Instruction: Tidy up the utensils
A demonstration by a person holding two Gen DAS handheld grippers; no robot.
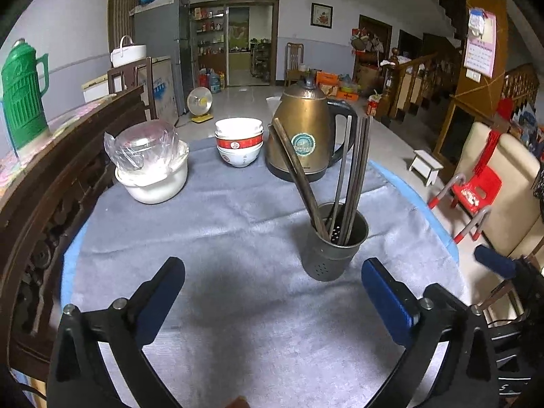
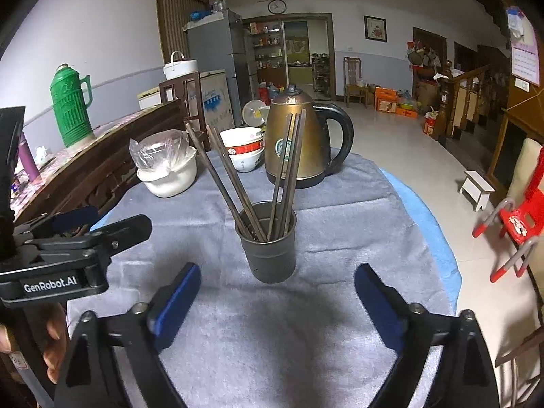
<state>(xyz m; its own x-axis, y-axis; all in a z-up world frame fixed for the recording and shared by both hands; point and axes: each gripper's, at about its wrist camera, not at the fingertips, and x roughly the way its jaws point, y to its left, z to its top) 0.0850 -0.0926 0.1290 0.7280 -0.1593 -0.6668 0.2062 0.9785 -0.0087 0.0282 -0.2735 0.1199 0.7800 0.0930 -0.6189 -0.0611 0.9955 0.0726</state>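
Both grippers, left gripper (image 1: 272, 292) and right gripper (image 2: 277, 294), hang wide apart and empty near the holder (image 2: 268, 248), whose chopsticks (image 2: 285, 176) look settled, so back away gently.

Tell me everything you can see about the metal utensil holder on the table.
The utensil holder is a dark grey, dull metal cylinder with small holes in its wall and base. It stands upright on the grey cloth, in front of the brass-coloured kettle. Several long dark chopsticks stand inside, leaning against its rim in two fanned groups. Neither gripper touches it.
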